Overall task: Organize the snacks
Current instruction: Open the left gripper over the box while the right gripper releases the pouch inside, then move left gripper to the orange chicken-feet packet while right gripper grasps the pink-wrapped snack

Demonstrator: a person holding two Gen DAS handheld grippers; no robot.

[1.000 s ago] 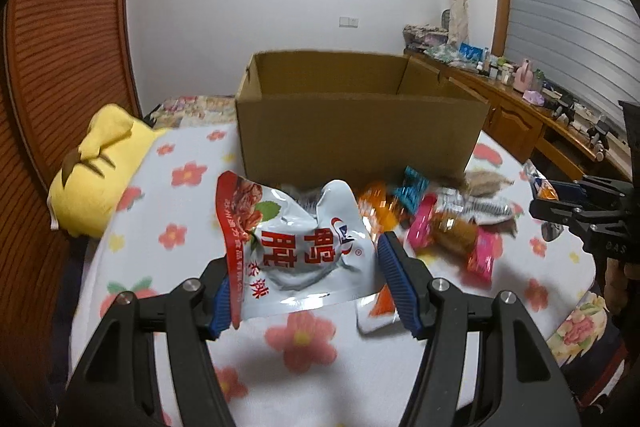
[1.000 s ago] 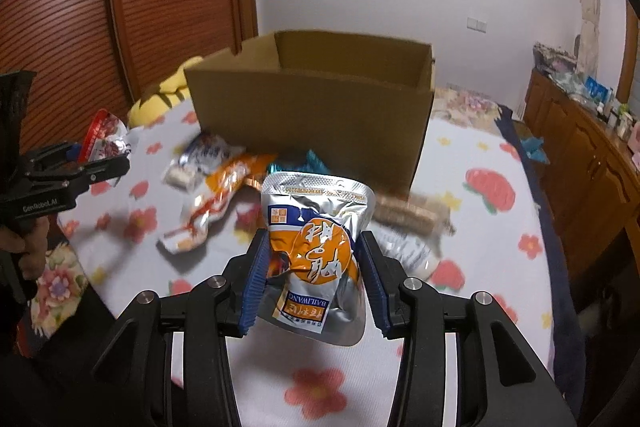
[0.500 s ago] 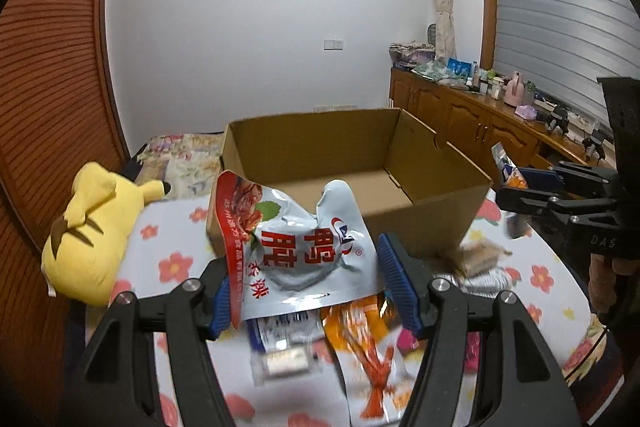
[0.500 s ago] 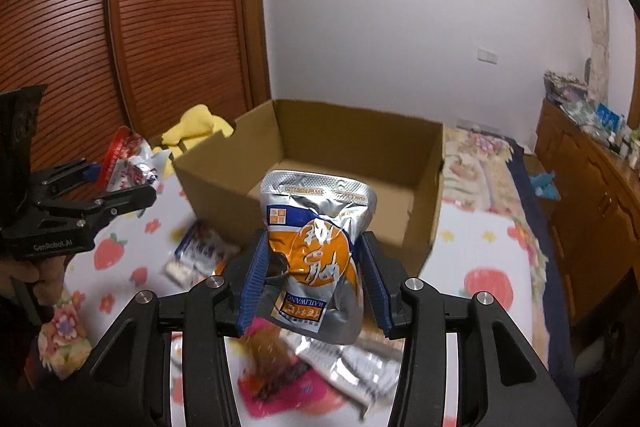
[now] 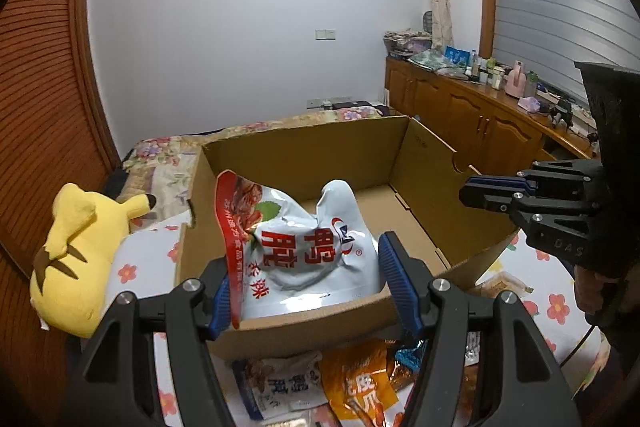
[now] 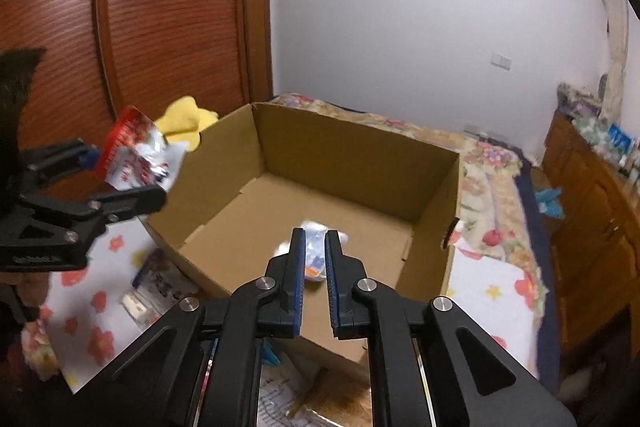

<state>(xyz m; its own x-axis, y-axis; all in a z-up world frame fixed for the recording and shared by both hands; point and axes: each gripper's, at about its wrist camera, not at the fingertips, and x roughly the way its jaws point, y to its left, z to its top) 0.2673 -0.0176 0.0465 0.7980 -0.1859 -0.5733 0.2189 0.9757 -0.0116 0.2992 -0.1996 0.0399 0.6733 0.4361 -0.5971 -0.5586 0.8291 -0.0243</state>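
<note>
A: Left side first. Your left gripper [image 5: 304,287] holds the white-and-red snack bag [image 5: 308,243] pinched across its lower part, with the crumpled top standing up between the fingers. The bag hangs over the near wall of the cardboard box [image 5: 424,163], just inside the opening. A yellow plush toy [image 5: 76,251] lies well off to the left on the flowered sheet [image 5: 132,267].

B: And the middle?

A: The box stands open with a mostly bare floor. Forward and down from the bag is free cardboard, so the drop is straight ahead of you; the left hand is the one placed for it. The box's long axis runs across the left view.

B: Right side?

A: Your right gripper [image 6: 314,267] sits over the box with its jaws closing and now narrow, and nothing is between the pads. Beyond its tips a blurred silver-and-orange pouch [image 6: 314,247] shows low inside the box; whether it has landed, you cannot tell.

B: Remaining items?

A: Loose packets [image 5: 356,387] lie on the sheet below the near wall, outside the box, nearer your left hand.

B: Judgement?

A: Release left into the box, then reach back toward the near packets.
</note>
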